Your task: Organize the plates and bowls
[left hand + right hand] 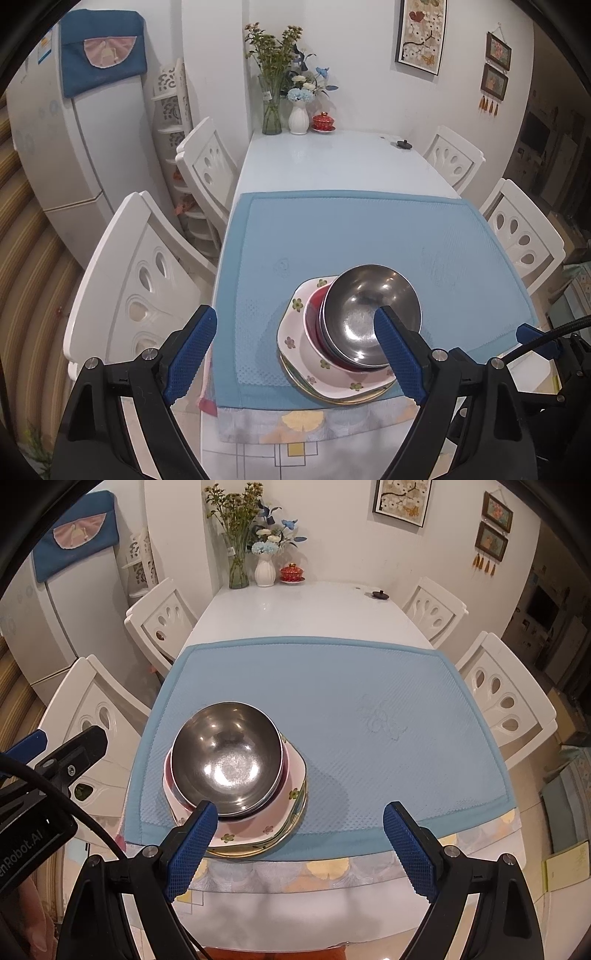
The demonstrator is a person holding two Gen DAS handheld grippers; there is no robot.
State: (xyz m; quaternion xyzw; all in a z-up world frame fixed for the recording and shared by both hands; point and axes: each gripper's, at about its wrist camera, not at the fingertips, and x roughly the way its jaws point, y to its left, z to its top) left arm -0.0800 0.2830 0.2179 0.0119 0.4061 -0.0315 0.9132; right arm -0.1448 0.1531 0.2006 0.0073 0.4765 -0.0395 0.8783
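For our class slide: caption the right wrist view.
Steel bowl nested atop floral plates on a blue mat, open right tool above.

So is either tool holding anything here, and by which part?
Nothing is held. The left tool and right tool are both open above the stacked steel bowl.

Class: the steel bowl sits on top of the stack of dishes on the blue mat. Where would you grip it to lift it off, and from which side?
Grip the steel bowl by its thin rim, one finger inside and one outside, coming from above. It sits upright and open, nested in the red bowl on the flowered plate, so its lower wall is largely covered. The near rim is probably easiest.
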